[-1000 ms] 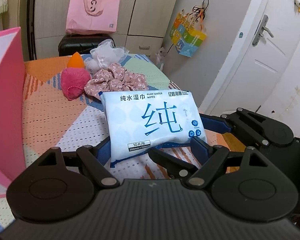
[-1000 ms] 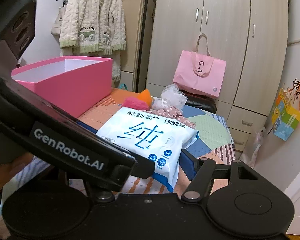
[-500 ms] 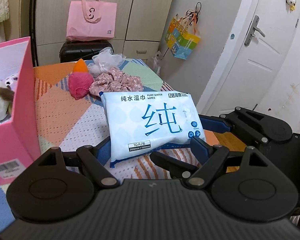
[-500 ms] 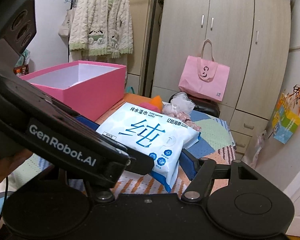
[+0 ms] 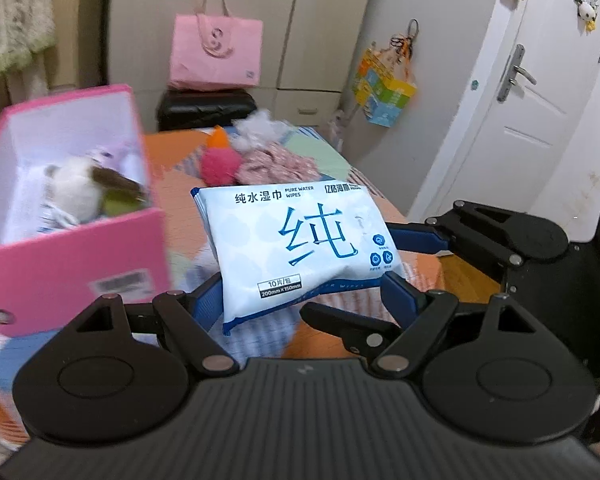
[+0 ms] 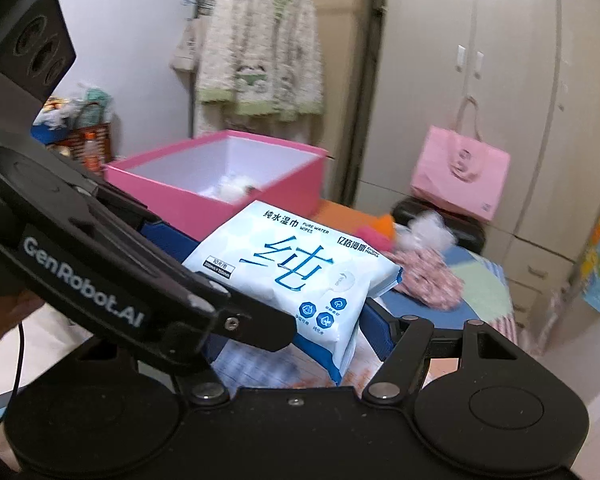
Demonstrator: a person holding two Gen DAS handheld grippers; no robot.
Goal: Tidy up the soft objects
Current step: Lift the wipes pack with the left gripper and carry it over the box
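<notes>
I hold the white-and-blue soft pack of wet wipes [image 5: 296,248] off the patchwork tablecloth [image 5: 184,188], my left gripper [image 5: 304,296] pinching its near edge and my right gripper [image 6: 284,320] clamped on its right side. The open pink cardboard box [image 5: 72,268] sits at ten o'clock. Pulling unevenly could tear it loose or snag the rim.

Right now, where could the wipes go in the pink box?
The box has bare white floor along its left side, beside the plush toy. Its right side looks crowded by the toy. On the table, the far end is piled with soft things.
</notes>
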